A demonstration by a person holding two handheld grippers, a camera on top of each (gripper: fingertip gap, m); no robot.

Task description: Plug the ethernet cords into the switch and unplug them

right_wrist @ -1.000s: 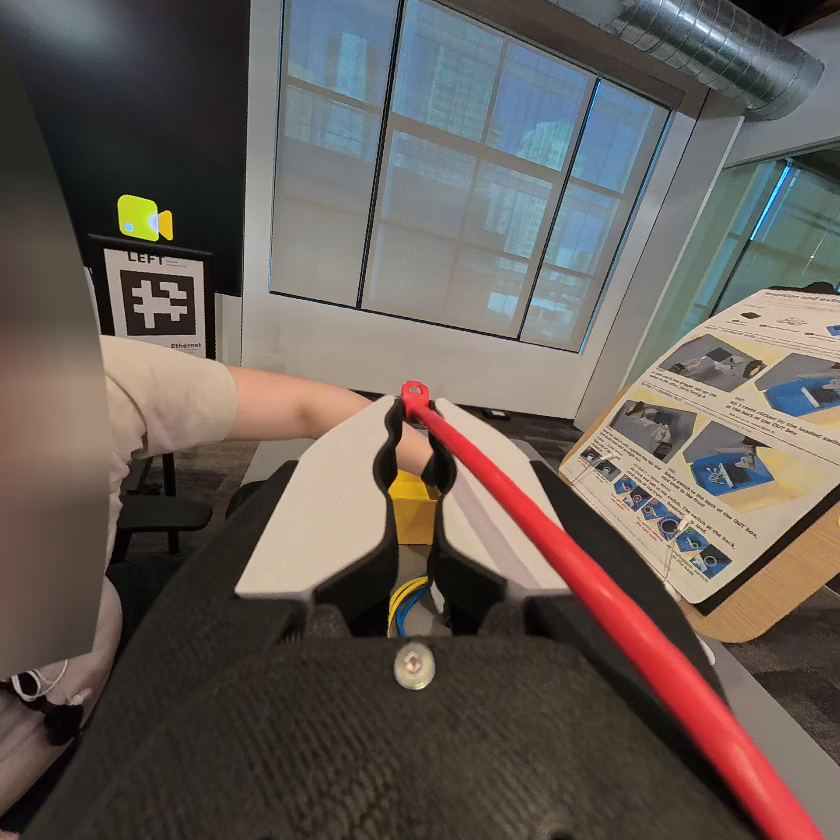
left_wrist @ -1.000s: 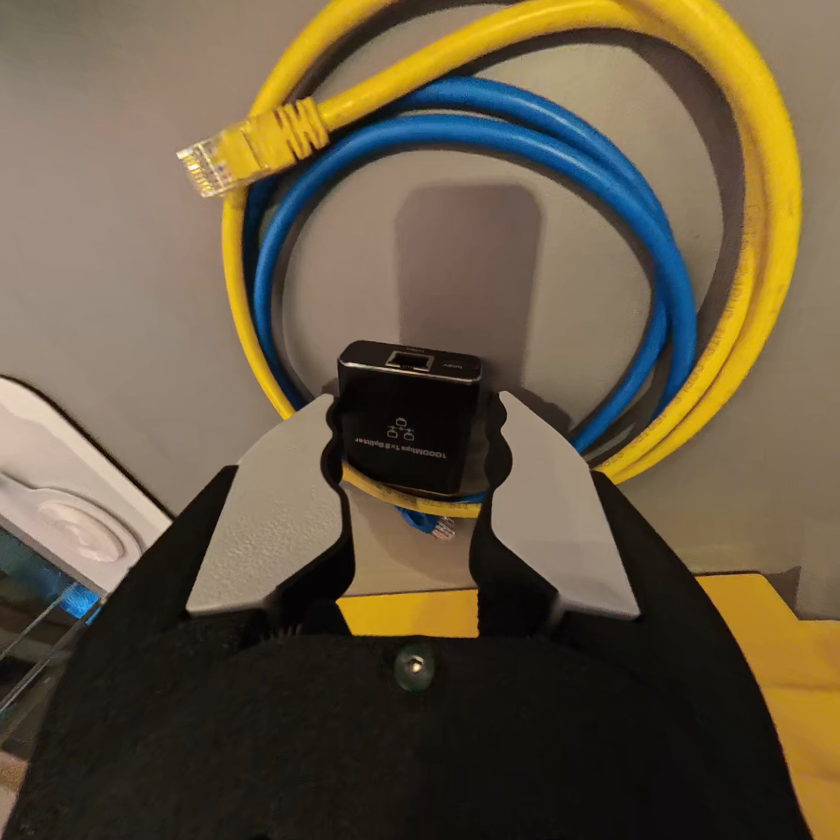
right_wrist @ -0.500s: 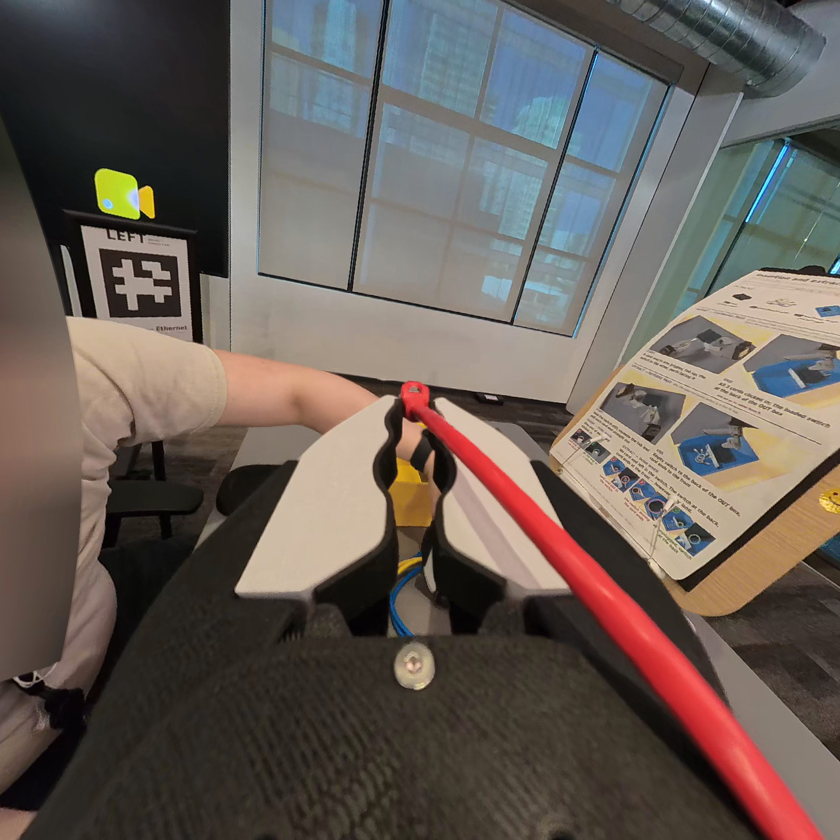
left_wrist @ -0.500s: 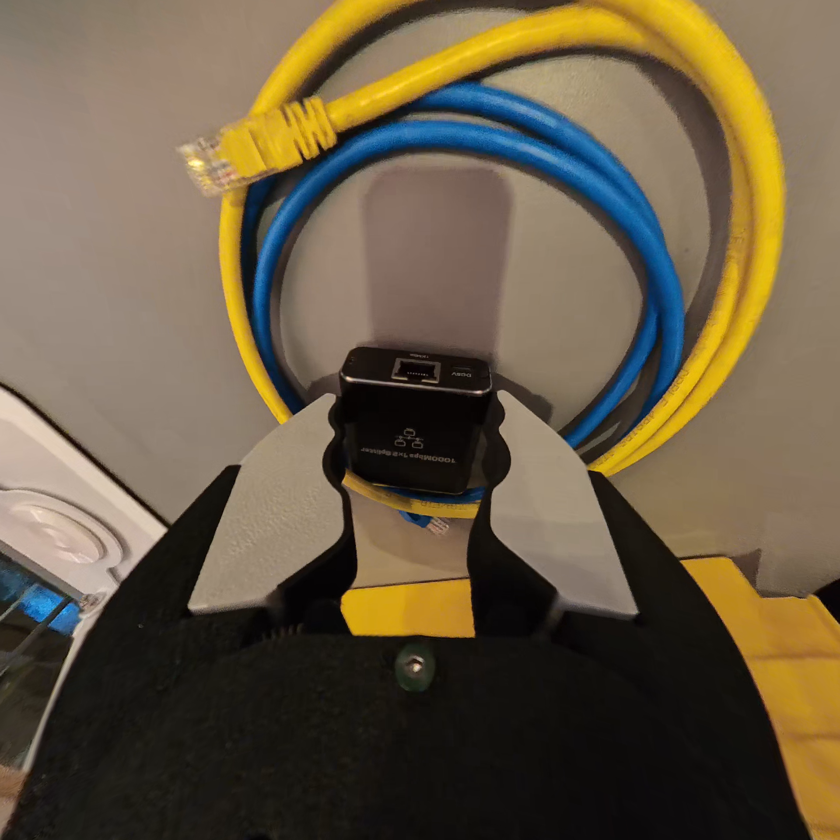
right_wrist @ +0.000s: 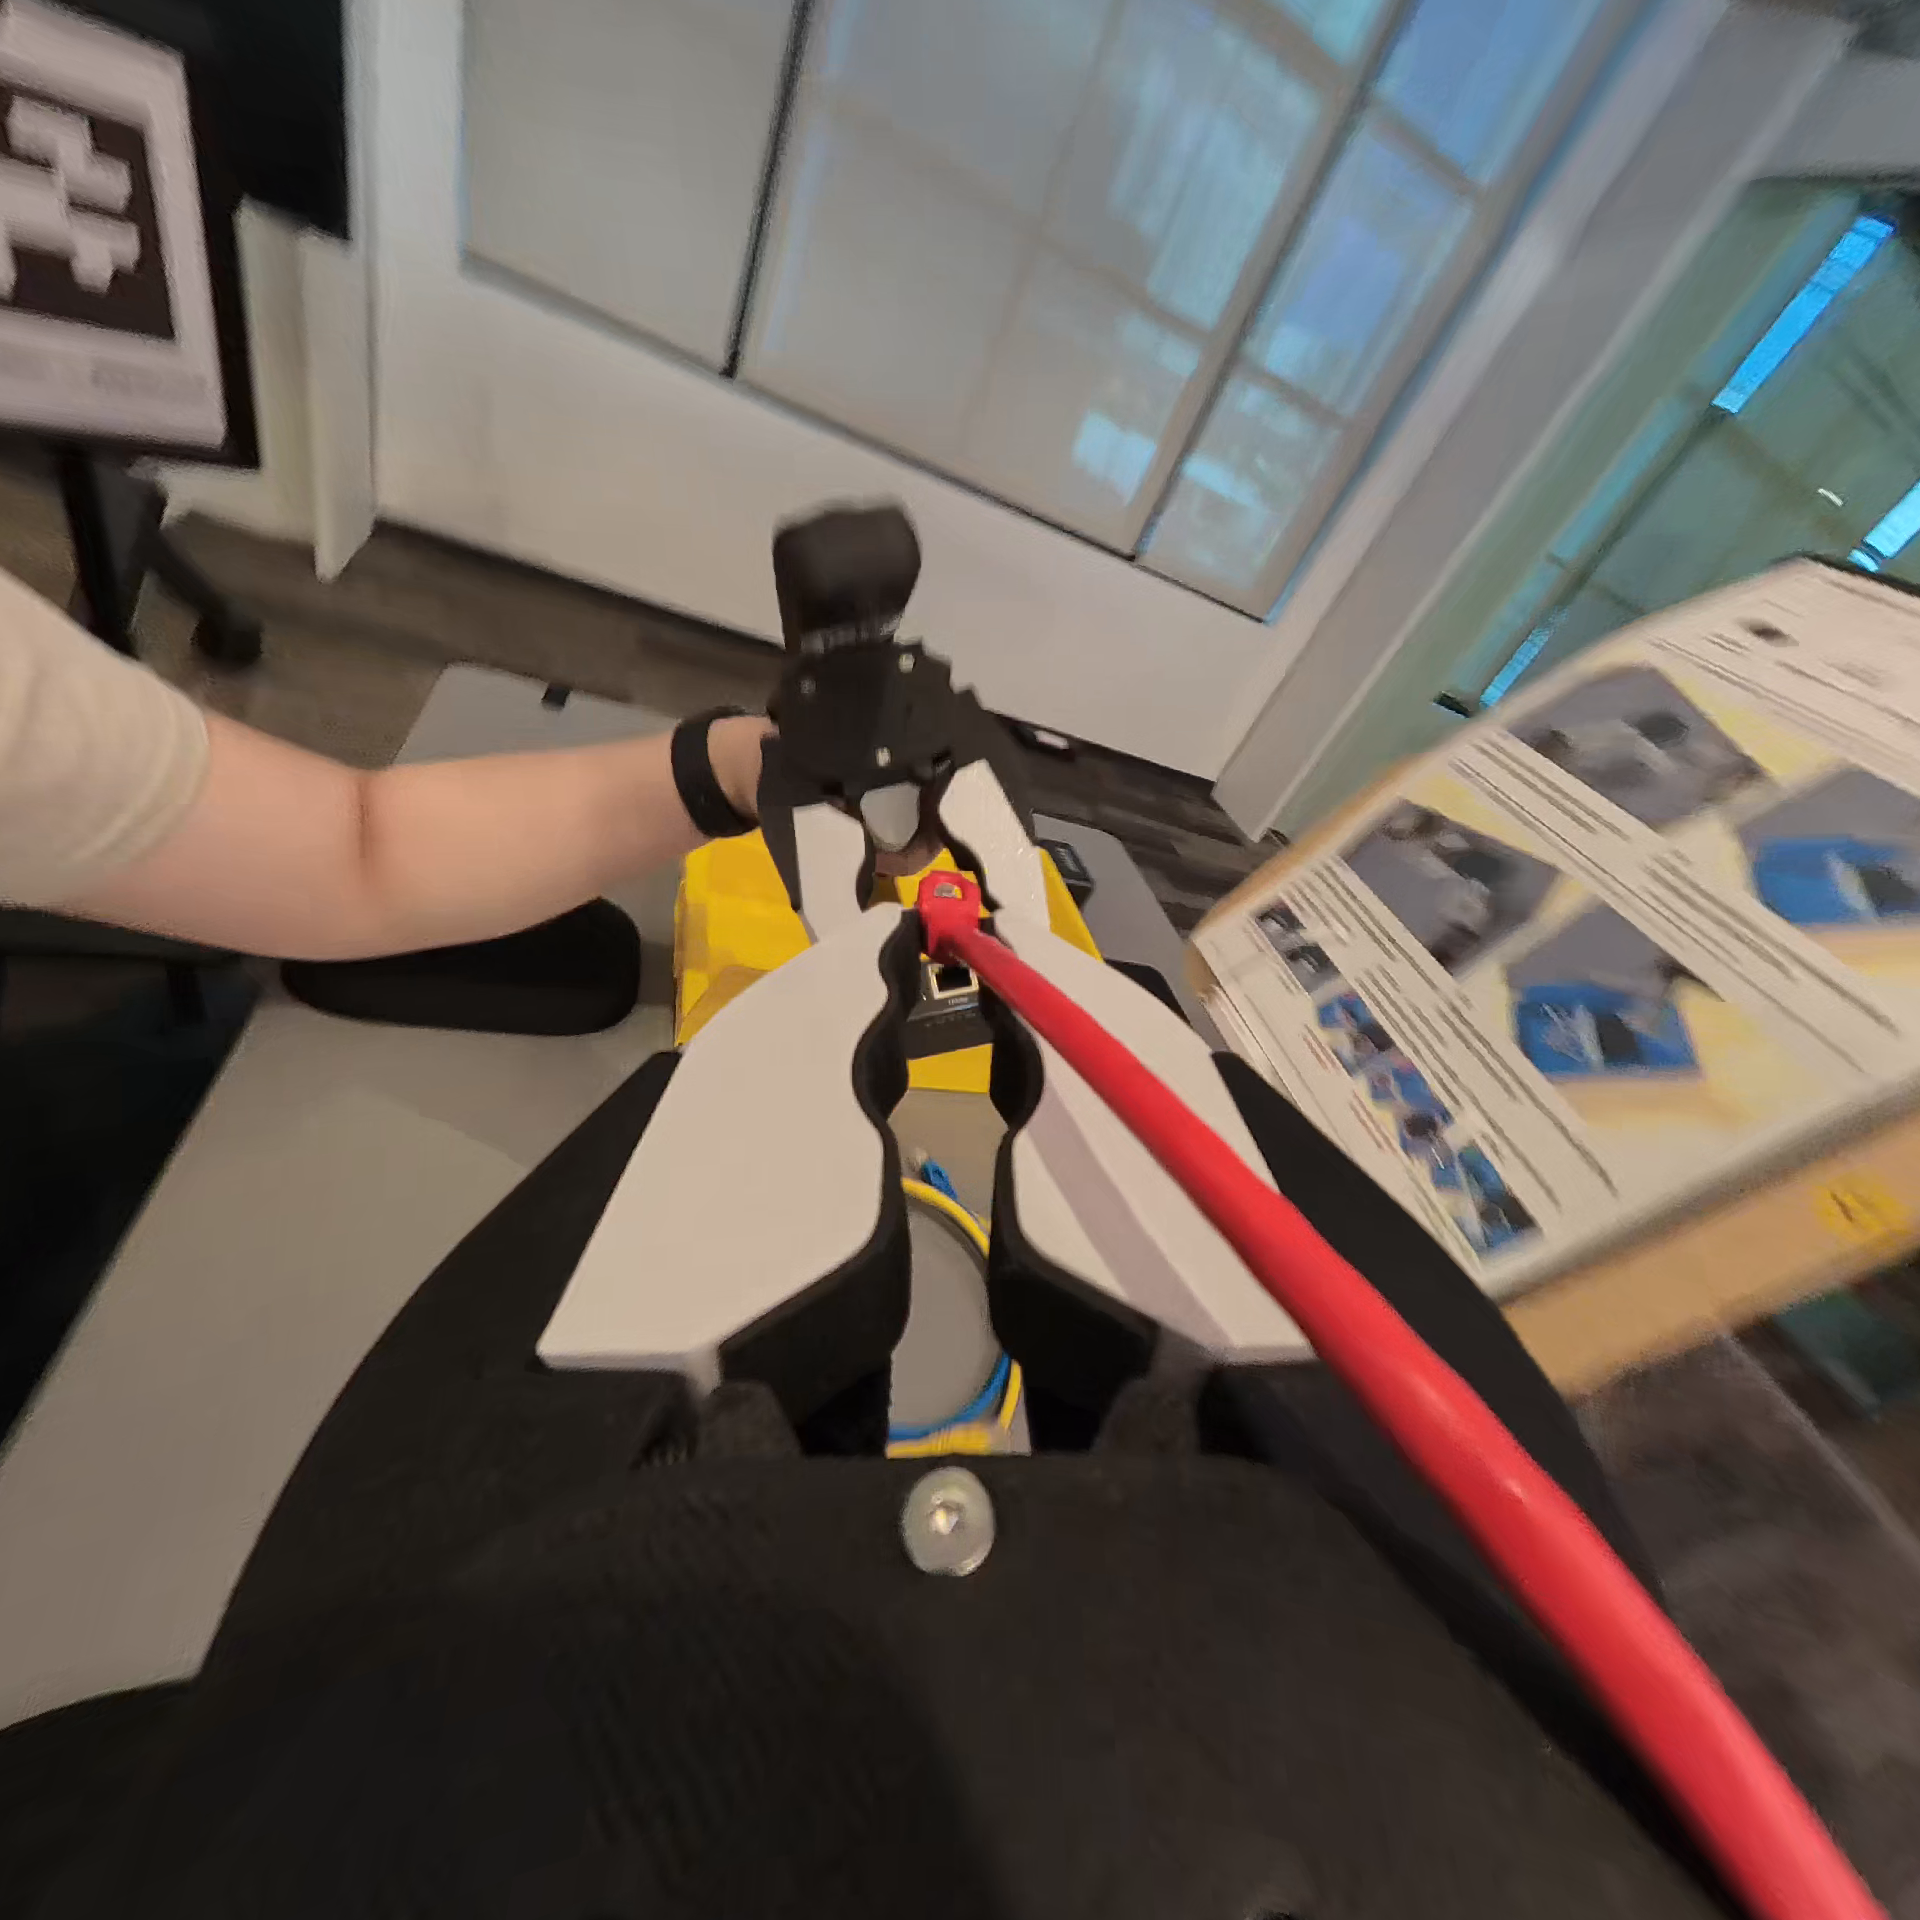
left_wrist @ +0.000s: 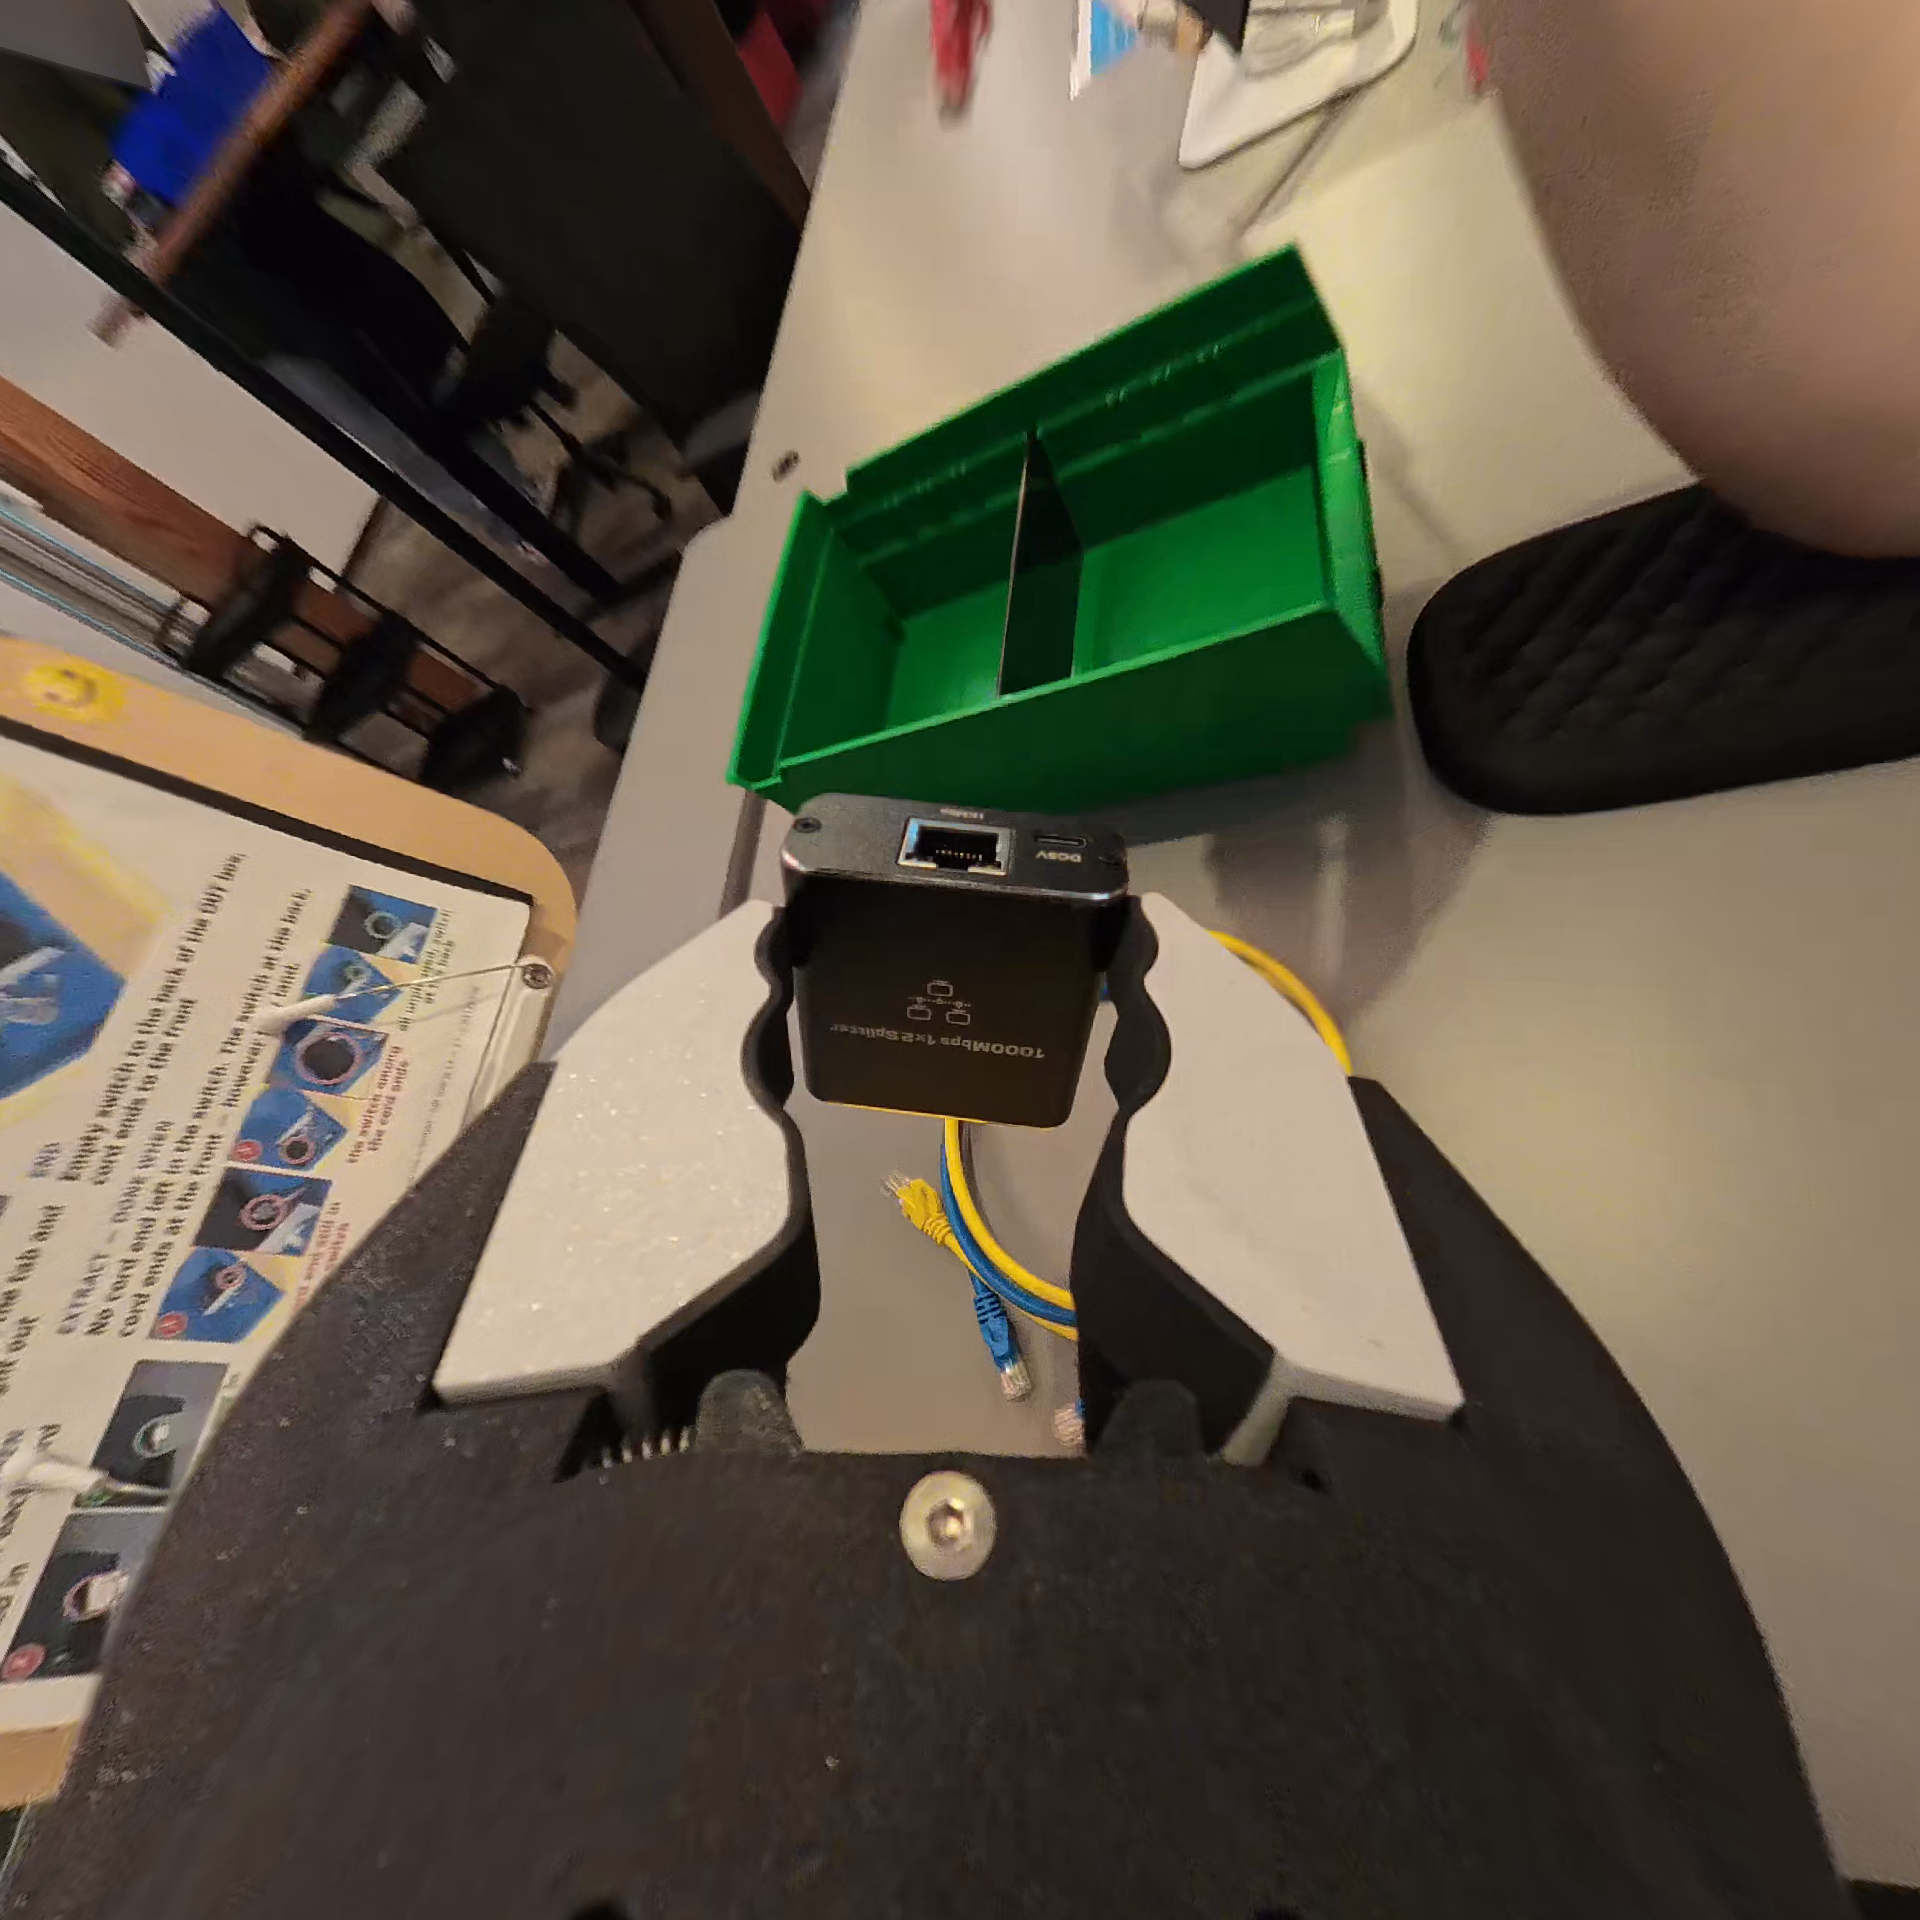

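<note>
Lifted and swung since half a second ago, the left gripper point(left_wrist: 951, 935) now carries the black switch point(left_wrist: 940, 997) well above the grey table point(left_wrist: 1558, 1143), where earlier it pointed straight down at the coiled cords. Its jaws pinch the switch by both sides, the end with the port facing away from the camera toward a green bin point(left_wrist: 1070, 613). That bin, split by a dark divider, sits on the table beyond the switch. Below the switch, seen through the gap between the fingers, lie parts of the yellow cord point(left_wrist: 961, 1195) and blue cord point(left_wrist: 987, 1309), their loops mostly hidden by the gripper body. An instruction board point(left_wrist: 260, 1039) stands left of the switch, cut off by the frame edge.

In the right wrist view, the right gripper point(right_wrist: 940, 914) is pressed together on the plug of the red cord point(right_wrist: 1247, 1174), which trails back over its right finger. Just beyond the plug, the left gripper point(right_wrist: 894, 831) faces it, held by a person's arm point(right_wrist: 416, 842); the switch point(right_wrist: 951, 997) shows only partly between the fingertips, in front of a yellow bin point(right_wrist: 727, 925). Motion blur softens the background.
</note>
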